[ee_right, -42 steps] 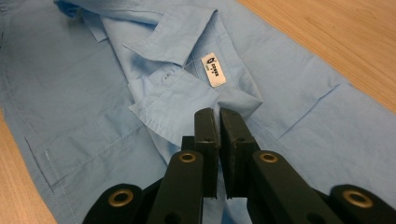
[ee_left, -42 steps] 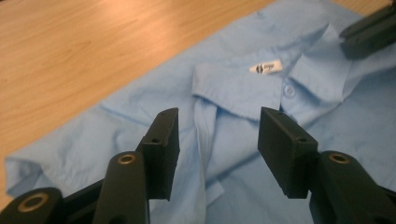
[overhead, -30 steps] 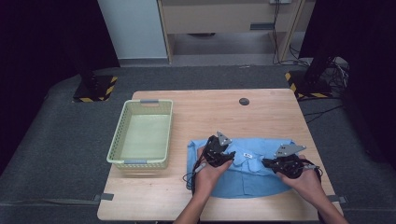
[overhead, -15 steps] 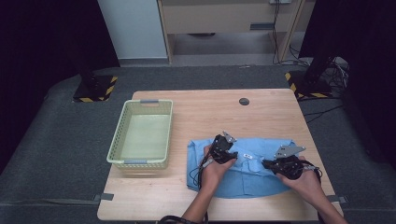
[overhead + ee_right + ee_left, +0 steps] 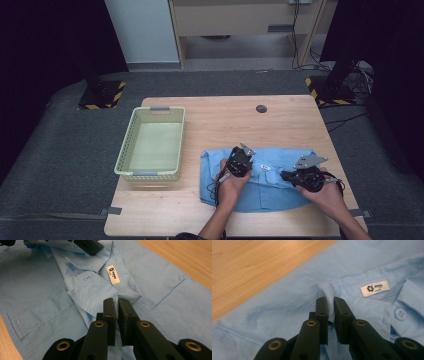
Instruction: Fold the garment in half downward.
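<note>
Since the earlier frame the left gripper (image 5: 241,159) has shifted right and down onto the blue shirt (image 5: 270,187) spread on the table's (image 5: 225,120) near right part, and its jaws have just been closing, now pinching a fold by the collar (image 5: 372,272). The right gripper (image 5: 288,175) is likewise clamped on collar cloth. Judged best practice: lift both evenly, keeping tension equal; the empty basket (image 5: 150,172) lies well apart to the left, with nothing in between.

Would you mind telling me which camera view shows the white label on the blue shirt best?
The left gripper view: the white label lies flat, close and sharp beside the collar seam. The right gripper view shows it smaller and turned on end. In the high view it is a tiny white speck on the blue shirt.
</note>
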`<state>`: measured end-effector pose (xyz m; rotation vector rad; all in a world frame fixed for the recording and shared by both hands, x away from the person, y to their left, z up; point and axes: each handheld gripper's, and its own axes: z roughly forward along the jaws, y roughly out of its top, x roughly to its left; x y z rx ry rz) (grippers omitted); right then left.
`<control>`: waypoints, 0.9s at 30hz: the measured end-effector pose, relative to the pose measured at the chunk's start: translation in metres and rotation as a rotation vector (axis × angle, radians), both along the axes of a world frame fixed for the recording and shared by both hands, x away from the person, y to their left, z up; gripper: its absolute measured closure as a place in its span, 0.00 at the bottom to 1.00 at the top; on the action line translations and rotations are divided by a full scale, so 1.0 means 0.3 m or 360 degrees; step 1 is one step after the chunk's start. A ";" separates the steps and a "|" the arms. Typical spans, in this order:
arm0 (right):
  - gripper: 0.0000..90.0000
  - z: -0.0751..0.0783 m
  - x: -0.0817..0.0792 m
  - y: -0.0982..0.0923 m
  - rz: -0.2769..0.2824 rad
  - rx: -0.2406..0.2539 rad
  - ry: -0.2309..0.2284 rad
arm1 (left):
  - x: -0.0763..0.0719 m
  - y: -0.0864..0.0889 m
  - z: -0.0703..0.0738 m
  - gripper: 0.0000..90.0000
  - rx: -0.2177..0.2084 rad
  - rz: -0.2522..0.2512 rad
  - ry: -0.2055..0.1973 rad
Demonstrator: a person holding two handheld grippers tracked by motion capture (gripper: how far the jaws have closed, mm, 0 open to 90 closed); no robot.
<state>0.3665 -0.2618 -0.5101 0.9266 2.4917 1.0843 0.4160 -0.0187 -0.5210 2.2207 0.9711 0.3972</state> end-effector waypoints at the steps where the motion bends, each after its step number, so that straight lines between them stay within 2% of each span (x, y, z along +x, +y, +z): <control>1: 0.93 0.001 0.000 -0.001 0.0001 0.0005 -0.0001 | -0.014 0.006 0.010 0.93 -0.0017 0.0003 -0.0020; 3: 0.92 0.004 -0.003 -0.004 -0.0002 0.0017 -0.0007 | -0.024 0.009 0.016 0.94 -0.0031 0.0006 -0.0032; 6: 0.91 0.011 -0.012 -0.010 0.0000 0.0011 -0.0012 | -0.077 0.033 0.056 0.95 -0.0081 0.0005 -0.0111; 7: 0.91 0.011 -0.012 -0.010 0.0000 0.0011 -0.0012 | -0.077 0.033 0.056 0.96 -0.0081 0.0005 -0.0111; 9: 0.90 0.017 -0.022 -0.015 -0.0001 0.0012 -0.0017 | -0.128 0.053 0.081 0.96 -0.0127 0.0015 -0.0179; 11: 0.88 0.017 -0.030 -0.017 0.0003 0.0006 -0.0014 | -0.146 0.057 0.086 0.96 -0.0141 0.0015 -0.0196; 14: 0.84 0.020 -0.043 -0.017 0.0004 -0.0017 -0.0021 | -0.205 0.065 0.104 0.96 -0.0147 -0.0002 -0.0273; 19: 0.77 0.027 -0.065 -0.020 0.0010 -0.0029 -0.0022 | -0.256 0.073 0.118 0.96 -0.0155 -0.0016 -0.0321; 21: 0.70 0.027 -0.078 -0.028 -0.0002 -0.0024 -0.0022 | -0.294 0.075 0.122 0.96 -0.0155 -0.0028 -0.0349; 24: 0.64 0.028 -0.078 -0.031 -0.0017 -0.0017 -0.0020 | -0.316 0.074 0.119 0.96 -0.0147 -0.0038 -0.0366; 25: 0.61 0.029 -0.077 -0.032 -0.0022 -0.0006 -0.0021 | -0.324 0.072 0.118 0.96 -0.0142 -0.0042 -0.0374; 26: 0.50 0.033 -0.073 -0.031 -0.0025 0.0016 -0.0013 | -0.336 0.068 0.118 0.96 -0.0129 -0.0052 -0.0388; 27: 0.50 0.033 -0.073 -0.031 -0.0025 0.0016 -0.0013 | -0.336 0.068 0.118 0.96 -0.0129 -0.0052 -0.0388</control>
